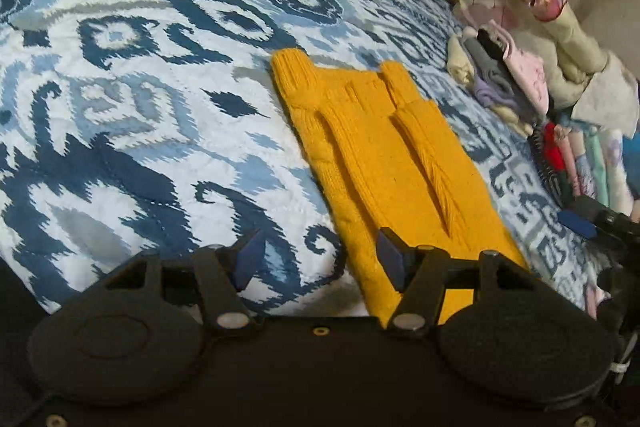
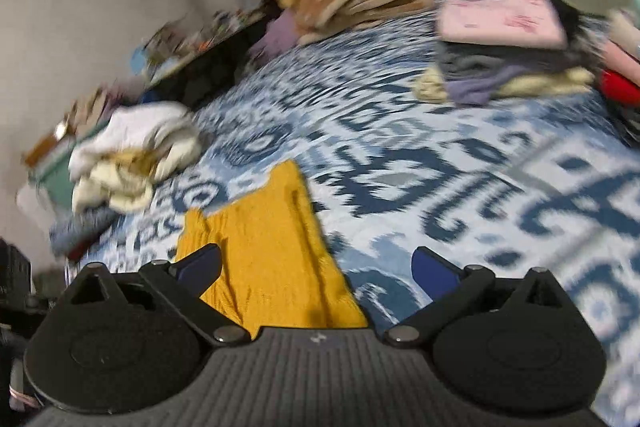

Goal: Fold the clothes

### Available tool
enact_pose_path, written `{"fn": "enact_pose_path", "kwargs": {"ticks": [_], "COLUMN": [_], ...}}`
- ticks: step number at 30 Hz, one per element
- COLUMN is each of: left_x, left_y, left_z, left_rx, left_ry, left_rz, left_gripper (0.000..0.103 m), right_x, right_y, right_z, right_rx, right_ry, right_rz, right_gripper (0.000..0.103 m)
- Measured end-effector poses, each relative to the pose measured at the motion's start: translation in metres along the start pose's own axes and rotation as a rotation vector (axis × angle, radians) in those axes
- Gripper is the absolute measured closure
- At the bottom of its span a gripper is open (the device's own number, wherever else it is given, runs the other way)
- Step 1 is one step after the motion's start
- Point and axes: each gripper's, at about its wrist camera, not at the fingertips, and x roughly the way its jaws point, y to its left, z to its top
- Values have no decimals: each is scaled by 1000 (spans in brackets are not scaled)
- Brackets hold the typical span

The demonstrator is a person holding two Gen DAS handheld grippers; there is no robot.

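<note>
Yellow knit sweater (image 1: 372,155) flat on bedspread (image 1: 140,99) | beneath both parted tongs

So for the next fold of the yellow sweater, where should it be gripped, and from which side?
Probably the two corners of the yellow sweater's near hem, one per gripper, coming in from the near edge of the bed. It lies flat and narrow, sleeves already folded in, with that hem just in front of the open left gripper and right gripper.

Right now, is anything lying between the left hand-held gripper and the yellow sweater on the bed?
Nothing visible. The left hand-held gripper is open right at the near end of the yellow sweater, which lies flat on the bedspread. The stacked clothes sit off to the side.
</note>
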Motion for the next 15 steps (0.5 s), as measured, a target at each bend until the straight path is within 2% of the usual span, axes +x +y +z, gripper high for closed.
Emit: {"fn": "enact_pose_path", "kwargs": {"ticks": [4,9,11,12,13,14,15], "left_x": [14,41,53,57,59,61,62], "left_y": [7,9,11,11,9,7,5], "left_z": [5,21,26,27,28,29,29], "left_rx": [-58,-109,-140,-148,-149,-143,-134], "left_ry": [-16,-29,-15,-14,-19,-23,-22], "left_rz": [-37,-98,-114,-123,-131,-140,-145], "left_gripper": [42,42,42,42,42,43,50], "right_x": [41,106,128,137,146,151,152], "right_y": [13,6,6,7,7,8,10], "right_z": [18,32,31,29,27,25,24], "right_rx": [-65,18,27,34,44,41,25], "right_ry": [95,218,259,286,318,334,335], "right_rz": [-9,14,23,52,94,116,120], "right_gripper": [6,8,16,20,28,28,28]}}
